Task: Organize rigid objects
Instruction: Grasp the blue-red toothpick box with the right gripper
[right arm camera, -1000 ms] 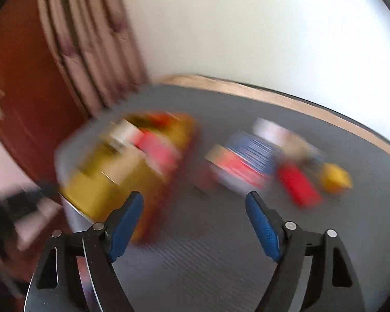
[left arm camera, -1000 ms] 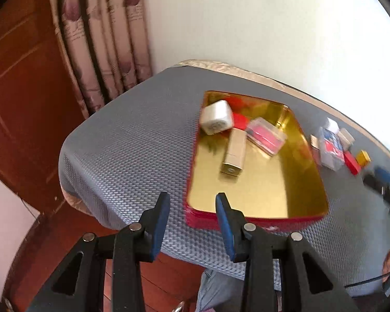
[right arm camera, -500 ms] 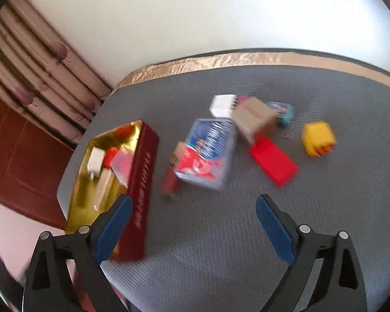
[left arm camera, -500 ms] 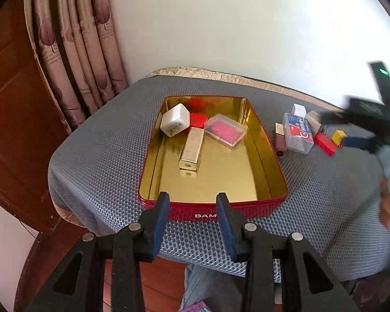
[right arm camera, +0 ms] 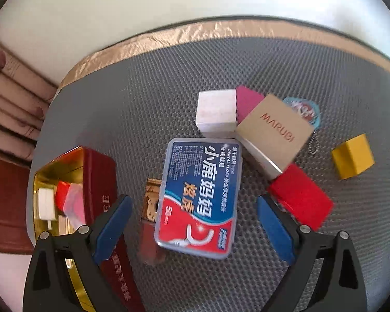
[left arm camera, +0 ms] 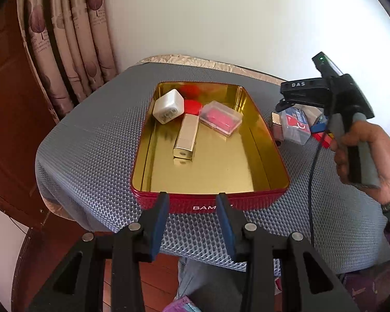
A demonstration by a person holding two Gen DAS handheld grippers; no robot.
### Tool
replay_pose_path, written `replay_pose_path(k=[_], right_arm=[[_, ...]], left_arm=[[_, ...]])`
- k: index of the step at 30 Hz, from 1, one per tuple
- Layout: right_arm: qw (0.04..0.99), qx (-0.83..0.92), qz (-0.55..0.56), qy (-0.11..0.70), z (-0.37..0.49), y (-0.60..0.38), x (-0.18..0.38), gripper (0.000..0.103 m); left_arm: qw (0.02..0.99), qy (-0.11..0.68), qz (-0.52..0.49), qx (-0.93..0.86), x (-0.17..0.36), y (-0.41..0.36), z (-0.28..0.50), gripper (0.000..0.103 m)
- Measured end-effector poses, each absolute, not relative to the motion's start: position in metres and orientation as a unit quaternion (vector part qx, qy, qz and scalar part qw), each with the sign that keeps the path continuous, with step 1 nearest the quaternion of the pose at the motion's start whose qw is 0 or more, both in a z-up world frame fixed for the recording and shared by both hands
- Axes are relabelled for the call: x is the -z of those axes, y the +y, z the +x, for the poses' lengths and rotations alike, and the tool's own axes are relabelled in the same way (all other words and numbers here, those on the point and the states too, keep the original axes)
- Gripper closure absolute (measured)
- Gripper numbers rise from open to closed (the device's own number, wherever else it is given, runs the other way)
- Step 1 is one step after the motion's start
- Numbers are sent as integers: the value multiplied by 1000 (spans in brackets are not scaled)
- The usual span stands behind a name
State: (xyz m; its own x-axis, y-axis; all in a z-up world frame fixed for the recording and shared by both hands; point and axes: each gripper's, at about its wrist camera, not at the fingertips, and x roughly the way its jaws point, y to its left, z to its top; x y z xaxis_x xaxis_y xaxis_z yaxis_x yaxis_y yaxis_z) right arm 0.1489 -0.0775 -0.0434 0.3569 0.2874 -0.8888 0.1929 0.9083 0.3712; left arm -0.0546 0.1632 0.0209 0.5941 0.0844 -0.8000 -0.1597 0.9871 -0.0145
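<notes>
Right hand-held gripper (right arm camera: 192, 227) straddles floss box (right arm camera: 199, 195)

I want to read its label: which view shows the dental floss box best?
The right wrist view: the dental floss box lies label-up, unobstructed, between the open fingers. The left wrist view shows it small, partly behind the right hand-held gripper.

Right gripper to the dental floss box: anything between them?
Nothing visible. The right gripper is open, its jaws spread to either side of the dental floss box, with no object between fingers and box. A small brown box lies against the floss box's left side, close to the left finger, and could get nudged.
</notes>
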Motion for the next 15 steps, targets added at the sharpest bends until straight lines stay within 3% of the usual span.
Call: replay_pose_path(k=[2, 6, 15], right_arm=[[789, -39, 234, 567, 152, -78, 50, 15], [800, -39, 220, 558, 145, -79, 48, 40], [797, -94, 252, 540, 81, -121, 43, 40]], left_arm=[[891, 447, -45, -71, -20, 164, -55, 65], [887, 453, -49, -73, -18, 165, -53, 65], [886, 456, -39, -74, -15, 160, -54, 65]])
